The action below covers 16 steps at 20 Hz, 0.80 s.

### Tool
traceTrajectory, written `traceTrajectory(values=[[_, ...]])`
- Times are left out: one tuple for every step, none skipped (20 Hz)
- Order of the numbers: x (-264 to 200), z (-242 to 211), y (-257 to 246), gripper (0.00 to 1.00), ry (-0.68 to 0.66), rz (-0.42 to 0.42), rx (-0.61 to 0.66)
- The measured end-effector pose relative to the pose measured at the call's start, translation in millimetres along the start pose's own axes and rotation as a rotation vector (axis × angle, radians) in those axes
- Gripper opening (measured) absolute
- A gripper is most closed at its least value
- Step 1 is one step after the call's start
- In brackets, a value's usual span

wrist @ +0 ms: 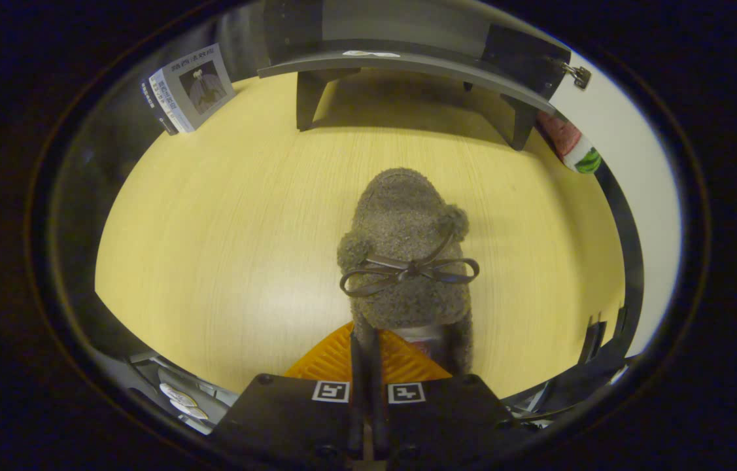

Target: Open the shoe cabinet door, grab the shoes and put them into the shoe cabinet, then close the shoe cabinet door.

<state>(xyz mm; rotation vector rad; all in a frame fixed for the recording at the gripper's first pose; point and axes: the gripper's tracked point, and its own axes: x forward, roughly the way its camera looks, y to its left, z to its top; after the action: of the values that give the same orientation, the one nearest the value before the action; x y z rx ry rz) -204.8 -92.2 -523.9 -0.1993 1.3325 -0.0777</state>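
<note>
The claw (365,356) has its two fingers (356,366) drawn close together, pinching the heel rim of one shoe (405,252) between them; both press on that rim, so the hold is narrow and tight. The shoe is a fuzzy grey slipper with one thin bow (409,270) across its top and two small pompoms; its toe points away from the claw, and it hangs or rests just ahead of the fingers over the middle of the floor (224,222), a pale wood surface. Whether its sole touches the floor cannot be told. The claw looks steeply down along the shoe. Beyond the toe, at the floor's far edge, stands one dark cabinet (407,62) on two visible legs. By the floor's far left corner leans one book (191,88)
</note>
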Motion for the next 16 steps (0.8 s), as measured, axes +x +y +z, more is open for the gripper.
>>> traceTrajectory(values=[[8.4, 3.1, 0.1, 0.07, -0.005, 0.004, 0.013], [-0.1, 0.0, 1.0, 0.03, -0.004, 0.01, 0.031], [-0.3, 0.8, 1.0, 0.03, -0.004, 0.018, 0.052], [-0.6, 0.6, 1.2, 0.03, -0.002, 0.027, 0.073], [-1.5, 1.1, 0.8, 0.03, -0.002, 0.031, 0.086], [-1.9, 2.3, 0.5, 0.03, -0.005, 0.028, 0.095], [-4.8, 6.4, -2.3, 0.03, -0.013, 0.014, 0.104], [-5.1, 9.9, -7.9, 0.03, -0.016, -0.003, 0.104], [-8.8, 14.9, -11.2, 0.03, -0.023, -0.015, 0.107], [-11.9, 19.1, -12.4, 0.03, -0.038, -0.021, 0.116], [-16.1, 24.5, -14.8, 0.02, -0.053, -0.024, 0.13], [-20.2, 29.5, -17.8, 0.03, -0.07, -0.028, 0.146], [-24.7, 34.4, -20.8, 0.03, -0.085, -0.03, 0.16], [-29.0, 39.7, -24.7, 0.02, -0.1, -0.033, 0.178], [-34.9, 45.0, -27.9, 0.03, -0.116, -0.032, 0.197], [-40.1, 50.3, -31.7, 0.03, -0.13, -0.037, 0.217]])
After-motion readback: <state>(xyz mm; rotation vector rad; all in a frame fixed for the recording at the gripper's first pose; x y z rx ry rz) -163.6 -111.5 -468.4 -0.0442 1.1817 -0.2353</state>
